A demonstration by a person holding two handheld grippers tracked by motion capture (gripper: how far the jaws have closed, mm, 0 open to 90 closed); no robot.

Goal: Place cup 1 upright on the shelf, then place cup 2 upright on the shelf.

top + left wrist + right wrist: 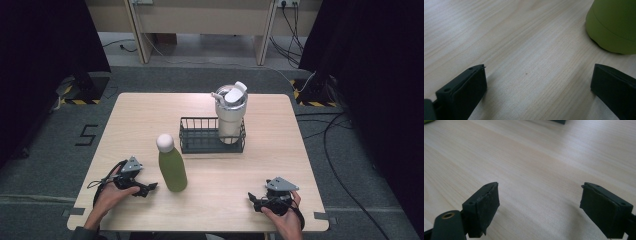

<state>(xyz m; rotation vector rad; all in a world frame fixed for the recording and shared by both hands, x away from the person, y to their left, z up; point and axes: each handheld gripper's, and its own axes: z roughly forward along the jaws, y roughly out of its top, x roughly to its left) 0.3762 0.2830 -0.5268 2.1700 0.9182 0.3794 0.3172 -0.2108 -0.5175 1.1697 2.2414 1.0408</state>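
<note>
In the high view, a tall green bottle with a rounded white cap (171, 165) stood upright on the pale wooden desk (150, 115), in front of the near left corner of a dark wire basket (201, 138). A cream insulated tumbler with a grey flip lid (230, 115) stood inside the basket at its right end. The left gripper (148, 187) lay low on the desk just left of the bottle, aimed at its base but not touching it. The right gripper (253, 198) rested near the front edge, well apart from everything.

In the left gripper view, the two black fingers (464, 92) were spread wide over bare wood, with the bottle's green base (614, 25) up at the right, off the line between them. Closing from there would likely catch only one side and push or tip the bottle, since it stands tall on a narrow foot.

In the right gripper view, the fingers (482, 207) were likewise spread apart, with nothing between them but desk.
</note>
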